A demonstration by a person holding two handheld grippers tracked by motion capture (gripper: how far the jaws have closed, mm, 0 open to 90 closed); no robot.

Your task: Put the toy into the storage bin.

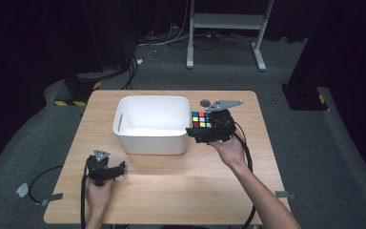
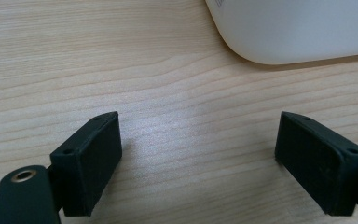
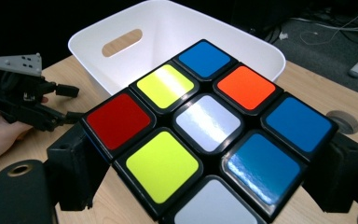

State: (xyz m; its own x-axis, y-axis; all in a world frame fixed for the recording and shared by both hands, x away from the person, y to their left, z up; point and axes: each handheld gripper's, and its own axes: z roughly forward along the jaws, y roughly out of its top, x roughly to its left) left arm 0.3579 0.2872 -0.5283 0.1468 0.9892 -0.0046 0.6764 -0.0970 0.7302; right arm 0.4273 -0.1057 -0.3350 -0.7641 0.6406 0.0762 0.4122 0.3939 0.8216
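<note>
A puzzle cube (image 3: pixel 205 135) is clamped between the jaws of the right hand-held gripper (image 1: pixel 208 128) and held just beside the right wall of the white bin (image 1: pixel 152 125). The carry appears to be in hand; next, a shift over the rim and a release seem called for. The left hand-held gripper (image 1: pixel 106 168) rests on the surface (image 1: pixel 181 181), jaws apart and empty.

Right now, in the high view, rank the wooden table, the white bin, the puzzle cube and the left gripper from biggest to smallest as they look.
1. wooden table
2. white bin
3. left gripper
4. puzzle cube, partly hidden by the right gripper, so its place after the left gripper is unsure.
</note>
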